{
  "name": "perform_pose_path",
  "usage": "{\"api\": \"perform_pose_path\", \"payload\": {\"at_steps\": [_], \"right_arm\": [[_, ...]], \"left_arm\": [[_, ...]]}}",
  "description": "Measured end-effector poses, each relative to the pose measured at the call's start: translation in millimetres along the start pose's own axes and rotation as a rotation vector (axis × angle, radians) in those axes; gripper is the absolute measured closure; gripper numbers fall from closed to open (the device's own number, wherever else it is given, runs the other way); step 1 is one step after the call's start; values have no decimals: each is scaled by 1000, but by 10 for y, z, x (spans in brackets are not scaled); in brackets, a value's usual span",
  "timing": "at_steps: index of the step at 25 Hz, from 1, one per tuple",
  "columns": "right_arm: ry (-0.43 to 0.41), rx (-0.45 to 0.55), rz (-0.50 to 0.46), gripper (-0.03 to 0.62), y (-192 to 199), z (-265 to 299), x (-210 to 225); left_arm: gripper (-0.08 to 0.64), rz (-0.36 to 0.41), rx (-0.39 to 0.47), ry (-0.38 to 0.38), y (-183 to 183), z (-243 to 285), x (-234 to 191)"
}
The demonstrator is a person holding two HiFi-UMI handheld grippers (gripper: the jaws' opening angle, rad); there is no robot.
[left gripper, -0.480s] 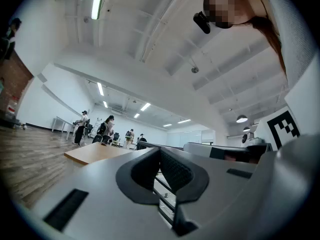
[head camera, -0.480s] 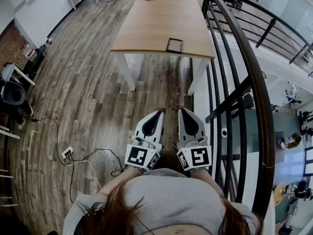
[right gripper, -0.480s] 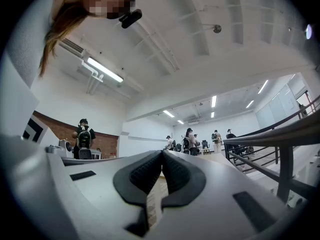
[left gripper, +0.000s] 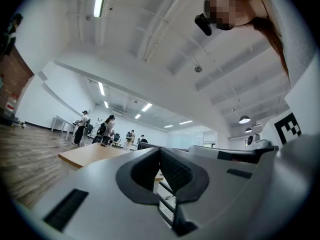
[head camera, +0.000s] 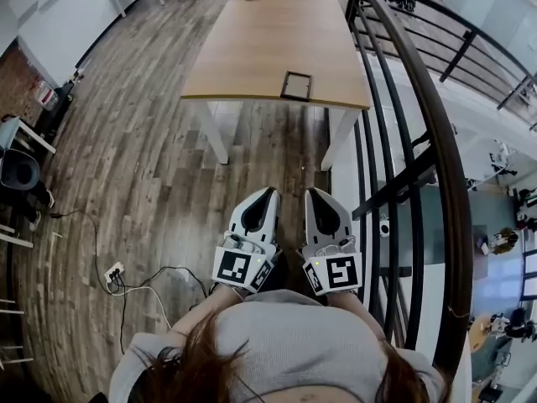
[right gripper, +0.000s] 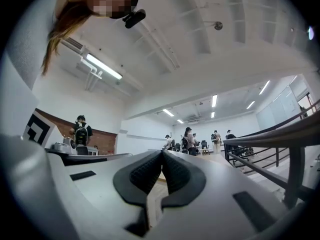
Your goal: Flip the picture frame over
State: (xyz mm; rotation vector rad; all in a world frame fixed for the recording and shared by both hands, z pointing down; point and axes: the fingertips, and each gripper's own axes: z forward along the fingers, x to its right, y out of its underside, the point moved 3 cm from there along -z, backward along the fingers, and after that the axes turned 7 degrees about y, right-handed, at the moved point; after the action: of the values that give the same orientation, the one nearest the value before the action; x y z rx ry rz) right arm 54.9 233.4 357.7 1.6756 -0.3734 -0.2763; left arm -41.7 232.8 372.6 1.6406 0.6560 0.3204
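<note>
Ahead of the jaws, the table (head camera: 252, 49) has a pale, smooth, matt wooden top. The picture frame (head camera: 297, 85) on it looks dark and matt, perhaps wood. The floor (head camera: 143, 158) under the jaws is dark, grainy wooden planks. The left gripper (head camera: 270, 194) and right gripper (head camera: 311, 193) have smooth pale grey plastic shells with black ribbed rubbery pads (left gripper: 175, 170). Right of the jaws, the railing (head camera: 419, 116) is black, slightly glossy metal.

wooden table (head camera: 252, 49) on plank floor (head camera: 143, 141); black railing (head camera: 438, 141) just right of table; power strip (head camera: 112, 271), cables on floor left of table.
</note>
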Motion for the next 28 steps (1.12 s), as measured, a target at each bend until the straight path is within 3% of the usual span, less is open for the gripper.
{"api": "perform_pose_path", "payload": {"at_steps": [7,18,28], "right_arm": [[22,8,-15,580,177,1006,286],[49,52,-41,580,15,2765,732],[80,26,-6,580,119,3308,1208]], "left_arm": [[554,12,10,41,39,820,-690],[554,38,23,95,-247,2229,-1838],[555,-3,5,97,-139,2927,-2134]]}}
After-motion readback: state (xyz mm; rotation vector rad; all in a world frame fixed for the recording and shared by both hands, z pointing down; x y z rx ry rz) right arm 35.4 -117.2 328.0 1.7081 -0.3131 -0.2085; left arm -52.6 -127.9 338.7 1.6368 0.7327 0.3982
